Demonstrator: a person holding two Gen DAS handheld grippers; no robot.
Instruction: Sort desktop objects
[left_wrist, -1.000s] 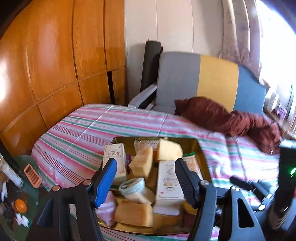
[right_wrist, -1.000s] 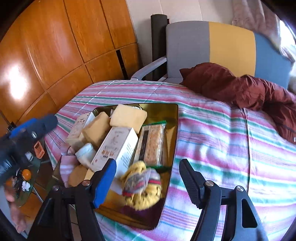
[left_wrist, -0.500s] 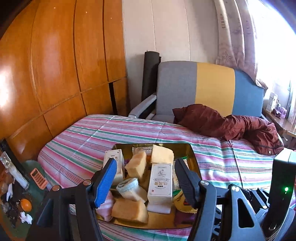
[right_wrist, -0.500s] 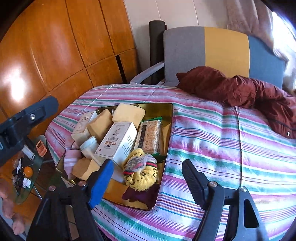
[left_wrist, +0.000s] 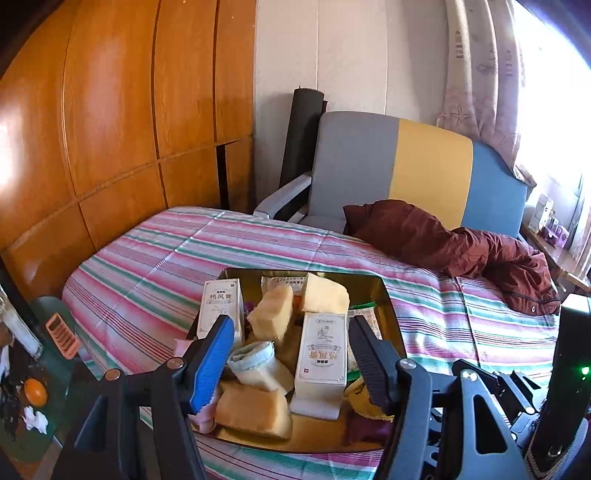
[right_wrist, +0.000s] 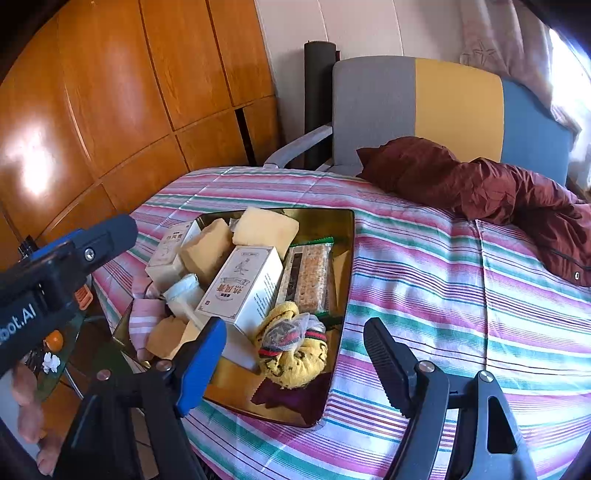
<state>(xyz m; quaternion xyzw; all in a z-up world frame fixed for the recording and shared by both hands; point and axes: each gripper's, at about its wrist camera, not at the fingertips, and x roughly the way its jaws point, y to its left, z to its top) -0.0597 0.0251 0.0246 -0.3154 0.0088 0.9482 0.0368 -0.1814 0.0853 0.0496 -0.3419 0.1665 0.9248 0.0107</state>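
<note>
A gold tray (left_wrist: 388, 295) lies on the striped bedspread, piled with objects. In the left wrist view it holds two white boxes (left_wrist: 323, 350) (left_wrist: 219, 306), yellow sponges (left_wrist: 271, 319), a pale blue sock roll (left_wrist: 255, 360) and a pink striped cloth (left_wrist: 205, 417). My left gripper (left_wrist: 291, 328) hovers open over the tray's near half, with nothing between its fingers. The right wrist view adds a cracker pack (right_wrist: 308, 273), a yellow knitted bundle (right_wrist: 291, 347) and a maroon cloth (right_wrist: 291, 398). My right gripper (right_wrist: 295, 328) stands open above the tray's near right corner, touching nothing.
A maroon jacket (right_wrist: 480, 184) lies at the bedspread's far right, before a grey, yellow and blue chair (left_wrist: 399, 170). Wood panels (left_wrist: 110, 129) close the left side. A low green table (left_wrist: 33, 413) with an orange fruit sits at the lower left. A hand (right_wrist: 26, 406) holds the left gripper.
The right gripper's jaws have widened a little. Both views have drawn slightly back from the tray. Nothing in the tray has moved.
</note>
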